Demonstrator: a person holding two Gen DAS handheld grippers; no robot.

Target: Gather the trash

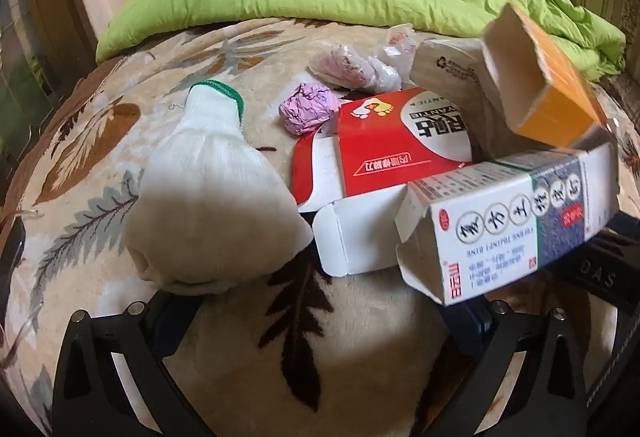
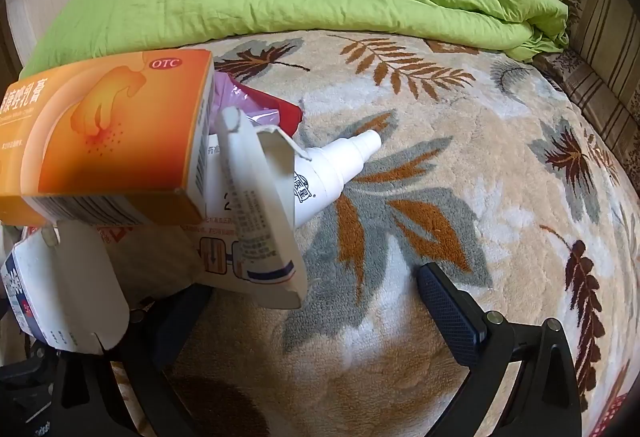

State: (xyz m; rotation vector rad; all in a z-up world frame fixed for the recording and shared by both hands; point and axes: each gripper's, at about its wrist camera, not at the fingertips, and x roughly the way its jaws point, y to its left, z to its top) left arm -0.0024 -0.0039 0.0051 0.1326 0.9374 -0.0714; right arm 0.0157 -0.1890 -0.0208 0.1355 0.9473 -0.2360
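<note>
From the left wrist, the left hand-held gripper (image 1: 320, 313) is wide open over the leafy blanket (image 1: 100, 157). A white sock (image 1: 212, 205) lies left of the red box (image 1: 384, 141). A pink paper ball (image 1: 308, 107) sits just behind the red box, and a white box (image 1: 512, 221) tilts at its right.

From the right wrist, the right hand-held gripper (image 2: 312, 301) is open too, holding nothing. An orange box (image 2: 112, 137) and a white bottle (image 2: 340, 169) are by its left finger.

I think the picking up is just starting. Next, one gripper must close on a box.
</note>
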